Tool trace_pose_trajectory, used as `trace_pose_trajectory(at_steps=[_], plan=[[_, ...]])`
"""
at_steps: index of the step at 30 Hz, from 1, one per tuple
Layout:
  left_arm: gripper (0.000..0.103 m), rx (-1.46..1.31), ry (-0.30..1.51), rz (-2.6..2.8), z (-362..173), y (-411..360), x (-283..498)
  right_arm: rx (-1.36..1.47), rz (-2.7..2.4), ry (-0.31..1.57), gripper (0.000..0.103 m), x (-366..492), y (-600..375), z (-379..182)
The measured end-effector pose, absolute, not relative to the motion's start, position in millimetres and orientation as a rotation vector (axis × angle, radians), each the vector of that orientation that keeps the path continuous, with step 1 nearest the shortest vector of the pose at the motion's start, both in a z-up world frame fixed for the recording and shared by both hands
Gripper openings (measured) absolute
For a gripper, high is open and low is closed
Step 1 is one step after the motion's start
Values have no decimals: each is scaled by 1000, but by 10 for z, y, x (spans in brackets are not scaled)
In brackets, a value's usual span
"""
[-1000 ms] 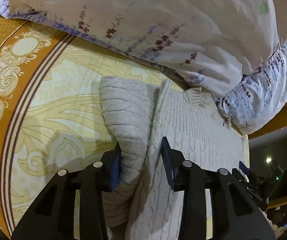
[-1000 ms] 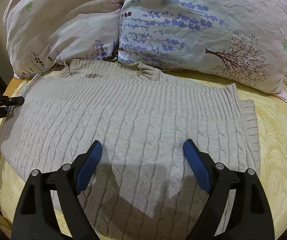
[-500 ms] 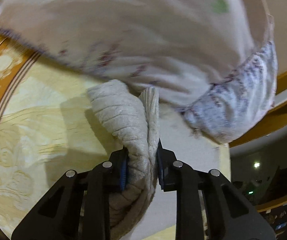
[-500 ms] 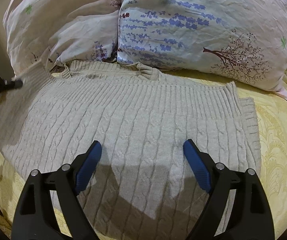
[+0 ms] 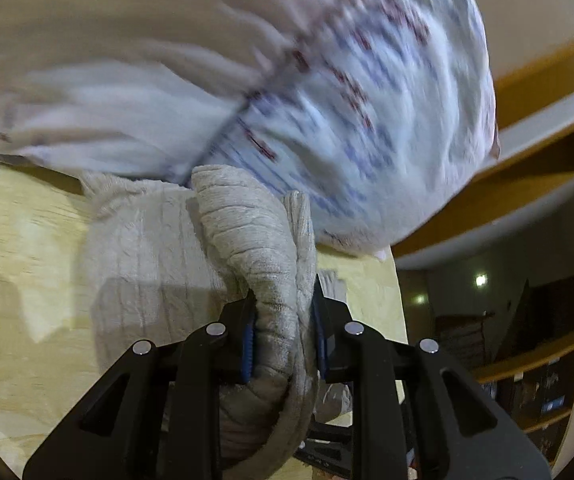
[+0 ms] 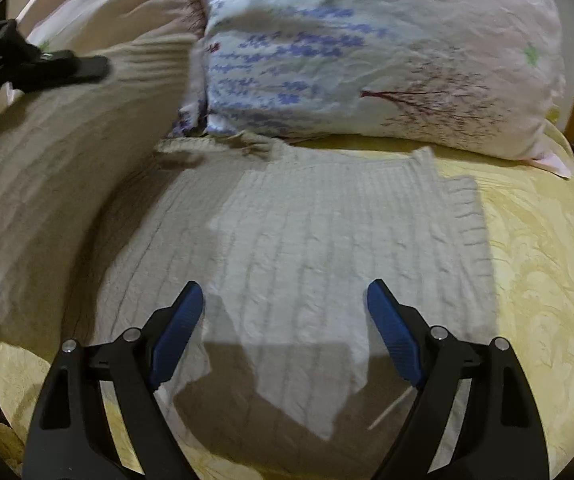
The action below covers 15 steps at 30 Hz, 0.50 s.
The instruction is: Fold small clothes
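Note:
A beige cable-knit sweater [image 6: 327, 240] lies on the yellow bedspread [image 6: 547, 280]. My left gripper [image 5: 282, 332] is shut on the sweater's left sleeve edge [image 5: 255, 240] and holds it raised off the bed. In the right wrist view the left gripper [image 6: 47, 68] shows at the upper left, with the lifted side of the sweater [image 6: 39, 184] draped below it. My right gripper [image 6: 285, 328] is open and empty above the sweater's lower middle.
Two floral pillows [image 6: 367, 52] lie along the head of the bed, touching the sweater's collar. A wooden bed frame [image 5: 535, 92] and dark shelves [image 5: 527, 380] lie past the bed's edge. Bare bedspread lies right of the sweater.
My left gripper closed on the sweater's left edge, then lifted it and carried it up and over toward the middle. My right gripper stayed open, shifting slightly.

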<state>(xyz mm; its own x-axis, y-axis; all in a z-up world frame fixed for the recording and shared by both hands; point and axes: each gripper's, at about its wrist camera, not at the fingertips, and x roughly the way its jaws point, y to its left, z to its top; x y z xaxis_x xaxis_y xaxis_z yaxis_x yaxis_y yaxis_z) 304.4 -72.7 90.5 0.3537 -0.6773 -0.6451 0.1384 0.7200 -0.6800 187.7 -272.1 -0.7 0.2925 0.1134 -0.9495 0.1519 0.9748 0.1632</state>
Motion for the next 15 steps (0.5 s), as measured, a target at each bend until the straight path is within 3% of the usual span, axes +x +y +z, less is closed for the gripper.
trace_pose_trajectory(at_steps=[11,13,15], plan=[[23,-482,1210,-597,402,-1466,3065,298,-196,1243,84,1476,-3370,242],[26,-507,1243,-616,298,-1517,3063,318,-222,1236,84,1410,-3484,275],[39,-555,1219,-666,324,-1478,3034,358,-236,1221,84,1385,-3589,308]])
